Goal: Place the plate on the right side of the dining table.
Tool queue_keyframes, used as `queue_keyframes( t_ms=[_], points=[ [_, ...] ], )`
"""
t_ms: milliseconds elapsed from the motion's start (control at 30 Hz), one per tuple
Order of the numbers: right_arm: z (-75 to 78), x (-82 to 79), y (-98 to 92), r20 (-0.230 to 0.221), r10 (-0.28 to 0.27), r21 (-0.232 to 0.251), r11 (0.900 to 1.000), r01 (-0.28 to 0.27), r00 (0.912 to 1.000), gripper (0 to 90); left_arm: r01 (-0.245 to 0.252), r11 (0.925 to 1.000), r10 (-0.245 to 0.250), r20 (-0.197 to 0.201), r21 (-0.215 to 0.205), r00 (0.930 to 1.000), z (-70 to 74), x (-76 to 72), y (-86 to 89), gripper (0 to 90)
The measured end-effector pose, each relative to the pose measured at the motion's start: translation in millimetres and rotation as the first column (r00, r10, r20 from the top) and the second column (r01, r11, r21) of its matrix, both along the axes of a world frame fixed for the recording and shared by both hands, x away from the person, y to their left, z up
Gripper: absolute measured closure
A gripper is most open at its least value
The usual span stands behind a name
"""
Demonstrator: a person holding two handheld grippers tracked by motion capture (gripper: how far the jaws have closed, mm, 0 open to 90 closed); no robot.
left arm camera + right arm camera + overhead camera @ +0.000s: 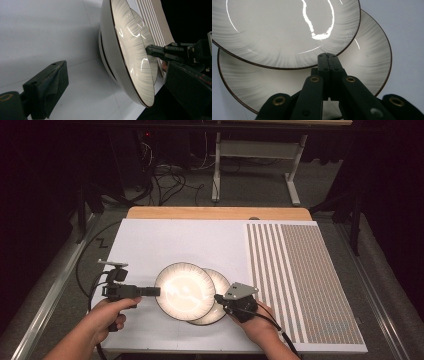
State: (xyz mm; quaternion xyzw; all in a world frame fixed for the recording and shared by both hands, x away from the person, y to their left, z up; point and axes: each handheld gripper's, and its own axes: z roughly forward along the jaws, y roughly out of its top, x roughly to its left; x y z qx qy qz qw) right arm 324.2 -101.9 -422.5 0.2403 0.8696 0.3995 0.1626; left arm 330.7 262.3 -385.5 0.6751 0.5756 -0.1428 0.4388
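striped mat [305,280] beside plates [184,290], seemingly overlapping

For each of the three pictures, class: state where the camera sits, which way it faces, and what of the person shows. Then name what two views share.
High view: above the person's side, facing forward and down on the white table; both forearms show.
Left gripper view: rides the left hand-held gripper, facing the upper plate edge-on, with its own jaws apart.
Right gripper view: rides the right hand-held gripper, jaws together over the lower plate.
Shared: both plates.
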Motion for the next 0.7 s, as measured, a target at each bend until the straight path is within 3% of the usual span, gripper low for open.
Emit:
queue_keyframes(
  t_ms=[167, 400, 700],
  points=[
    [0.0, 0.2, 0.1, 0.001, 0.0, 0.001, 1.0, 0.0, 1.0, 90.0, 0.002, 0.9987, -0.006, -0.065, -0.052, 0.9979, -0.8, 5.8, 2.9, 7.7],
    [0.1, 0.2, 0.2, 0.003, -0.001, -0.001, 1.0, 0.001, 1.0, 90.0, -0.016, 0.9973, 0.006, -0.138, -0.071, 0.9904, -2.4, 13.7, 6.1, 7.9],
    [-0.1, 0.3, 0.3, 0.004, -0.002, -0.002, 1.0, 0.002, 1.0, 90.0, -0.015, 0.9972, 0.004, -0.154, -0.073, 0.988, -1.5, 19.0, 5.1, 15.1]
  ],
)
